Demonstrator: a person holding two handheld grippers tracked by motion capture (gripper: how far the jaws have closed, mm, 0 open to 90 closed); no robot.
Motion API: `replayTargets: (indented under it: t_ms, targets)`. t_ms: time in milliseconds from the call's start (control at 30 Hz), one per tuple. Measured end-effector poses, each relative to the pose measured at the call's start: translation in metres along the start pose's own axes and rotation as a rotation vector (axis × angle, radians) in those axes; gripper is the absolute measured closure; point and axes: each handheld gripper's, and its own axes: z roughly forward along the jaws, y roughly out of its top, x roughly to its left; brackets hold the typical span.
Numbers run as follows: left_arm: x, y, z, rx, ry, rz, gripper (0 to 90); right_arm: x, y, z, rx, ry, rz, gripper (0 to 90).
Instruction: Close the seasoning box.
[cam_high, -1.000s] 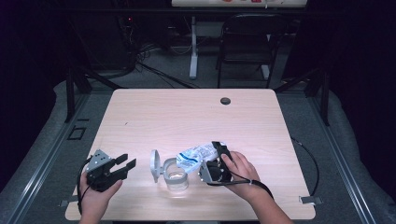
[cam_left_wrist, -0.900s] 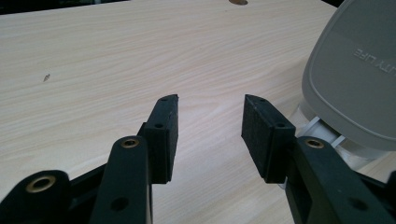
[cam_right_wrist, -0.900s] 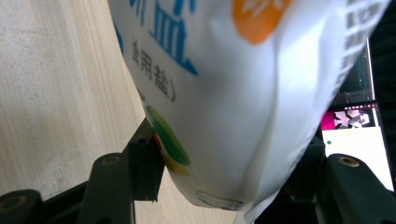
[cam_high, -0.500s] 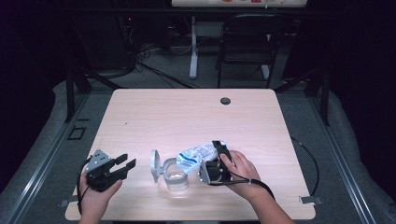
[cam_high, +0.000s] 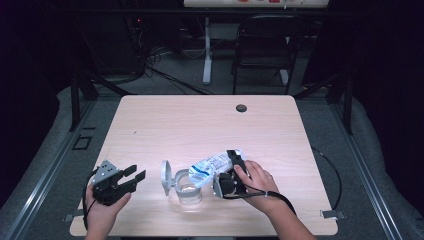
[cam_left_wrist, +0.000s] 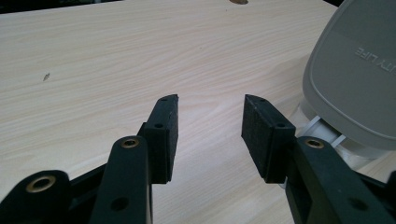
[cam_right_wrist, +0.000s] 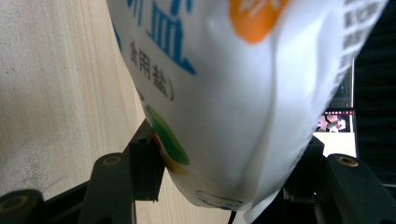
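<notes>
The right tool (cam_high: 231, 172) pinches a white salt bag (cam_high: 212, 165) between its two jaws; in the right gripper view the bag (cam_right_wrist: 233, 93), printed in blue with an orange and a green spot, bulges out between the pads. The bag lies tilted, its lower end over the mouth of a clear jar (cam_high: 189, 189), its upper end pointing away from the jar toward the far side of the desk (cam_high: 200, 125). The jar stands near the front edge of the desk; something pale lies on its bottom, though what it is cannot be told. Its grey hinged lid (cam_high: 165, 176) stands swung up on the jar's left side.

The left tool (cam_high: 131, 179) rests to the left of the jar, apart from it, its jaws spread with nothing between them. In the left gripper view the pads (cam_left_wrist: 163, 135) point past the lid (cam_left_wrist: 355, 70), which is close on the right.

Well beyond the jar, near the far edge, a dark round hole (cam_high: 241, 108) sits in the desk. Behind the desk stands a black chair (cam_high: 265, 50).
</notes>
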Motion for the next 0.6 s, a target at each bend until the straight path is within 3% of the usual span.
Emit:
replayTargets:
  t_ms: [133,167,200,500,600]
  targets:
    - [0.0005,0.0,-0.0003,-0.001,0.0,-0.001,56.7,-0.0003,0.0015,0.0003,0.003,-0.005,-0.013,42.7]
    - [0.0005,0.0,-0.0003,-0.002,0.0,-0.002,56.7,-0.0017,0.0029,-0.0014,0.026,-0.012,-0.033,42.7]
    - [0.0004,0.0001,-0.0005,-0.002,0.0,-0.002,56.7,-0.0006,0.0025,0.0005,0.008,-0.011,-0.017,42.7]
    - [0.0004,0.0004,-0.0008,0.002,0.001,0.0,56.7,-0.0008,0.0049,0.0009,0.009,-0.022,-0.037,42.7]
    - [0.0003,0.0005,-0.0008,0.001,0.001,0.0,56.7,-0.0014,0.0058,0.0003,0.022,-0.031,-0.068,42.8]
